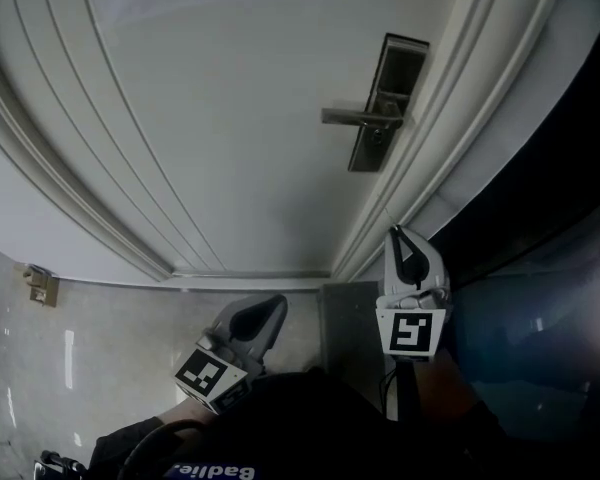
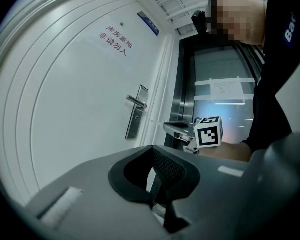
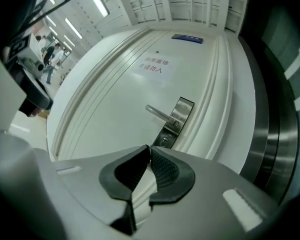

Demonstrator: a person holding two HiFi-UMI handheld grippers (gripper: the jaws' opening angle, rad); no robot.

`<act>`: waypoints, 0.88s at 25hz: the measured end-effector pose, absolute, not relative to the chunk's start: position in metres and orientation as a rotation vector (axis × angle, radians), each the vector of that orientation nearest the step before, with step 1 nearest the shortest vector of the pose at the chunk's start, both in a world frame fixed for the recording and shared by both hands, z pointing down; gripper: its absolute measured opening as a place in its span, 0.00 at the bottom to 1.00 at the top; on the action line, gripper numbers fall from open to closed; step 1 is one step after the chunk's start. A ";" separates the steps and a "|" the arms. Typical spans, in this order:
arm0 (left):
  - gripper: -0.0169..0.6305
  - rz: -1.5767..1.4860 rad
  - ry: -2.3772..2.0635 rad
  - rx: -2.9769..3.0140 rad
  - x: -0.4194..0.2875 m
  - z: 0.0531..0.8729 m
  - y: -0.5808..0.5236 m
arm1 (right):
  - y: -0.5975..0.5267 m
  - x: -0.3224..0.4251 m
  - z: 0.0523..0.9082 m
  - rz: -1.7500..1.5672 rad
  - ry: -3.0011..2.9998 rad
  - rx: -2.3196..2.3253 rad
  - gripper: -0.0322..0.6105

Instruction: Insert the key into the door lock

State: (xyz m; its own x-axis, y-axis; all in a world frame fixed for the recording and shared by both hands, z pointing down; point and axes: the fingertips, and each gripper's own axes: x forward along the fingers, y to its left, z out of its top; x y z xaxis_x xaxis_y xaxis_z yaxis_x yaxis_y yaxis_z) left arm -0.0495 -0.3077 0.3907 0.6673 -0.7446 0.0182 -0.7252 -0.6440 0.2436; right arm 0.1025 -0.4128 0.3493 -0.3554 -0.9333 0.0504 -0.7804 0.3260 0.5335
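A white door [image 1: 230, 118] carries a steel lock plate [image 1: 380, 108] with a lever handle [image 1: 360, 118]. The keyhole [image 3: 164, 140] sits low on the plate, under the lever. My right gripper [image 1: 400, 236] points level at the door frame, below and slightly right of the plate and apart from it. It is shut on a thin key [image 2: 159, 122] that sticks out past its tips toward the door. My left gripper [image 1: 270, 308] hangs lower and to the left, shut with nothing between its jaws. From the left gripper view, the right gripper [image 2: 177, 128] shows beside the lock plate [image 2: 136, 118].
A steel-framed dark doorway [image 1: 540, 218] stands right of the white door frame. A small door stop [image 1: 40, 284] sits on the pale tiled floor [image 1: 110, 358] at the left. A red-lettered sign [image 2: 113, 41] is on the door. The person's dark clothing fills the bottom of the head view.
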 end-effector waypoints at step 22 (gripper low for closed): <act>0.06 -0.156 -1.223 2.609 -0.082 0.397 -0.303 | -0.480 0.097 0.341 -1.014 -1.671 1.398 0.10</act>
